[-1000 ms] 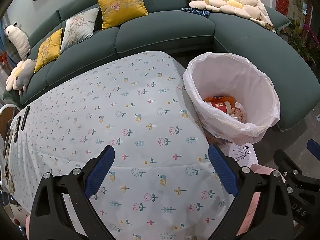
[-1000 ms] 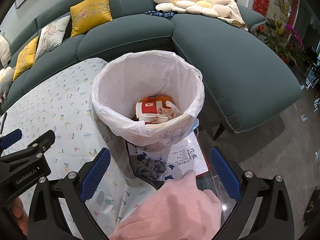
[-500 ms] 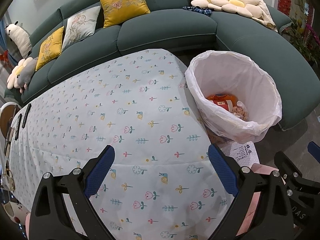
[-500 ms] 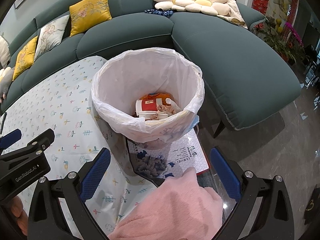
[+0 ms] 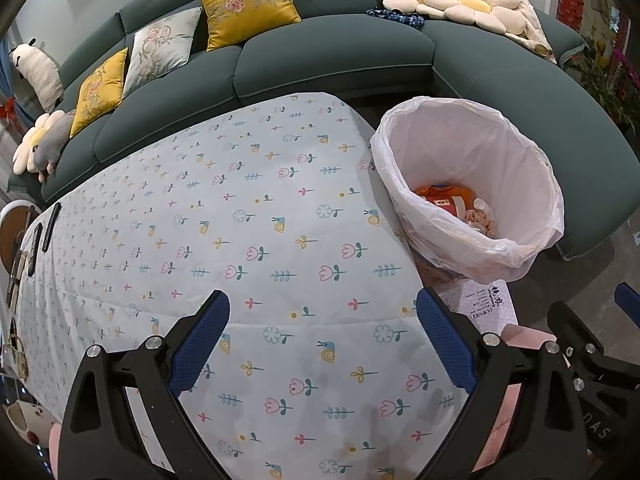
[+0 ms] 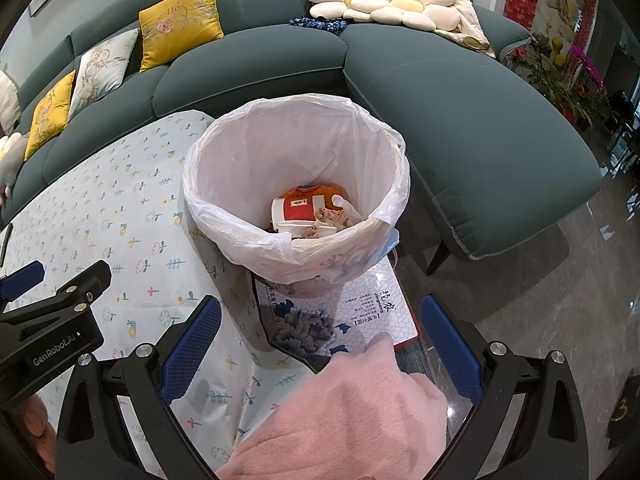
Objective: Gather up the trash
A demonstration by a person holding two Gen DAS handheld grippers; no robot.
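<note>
Right wrist view: upright trash bin, mouth upward, red cup sideways inside; both grippers' jaws wide, empty.

Left tool view drifted slightly: trash bin sits lower in frame (small shift).

Place: a home living room.
Seating: a long curved teal sofa wraps around the far side.
Cushions: yellow and pale embroidered throw pillows lean on the backrest; flower-shaped plush cushions lie on the sofa's corner.
Table: a low table under a floral-print tablecloth stands just before the sofa.
Bin: a household waste bin with a white plastic liner sits beside the table.
Decor: potted flowering plants stand at the right.
Floor: dark polished stone tiles.
</note>
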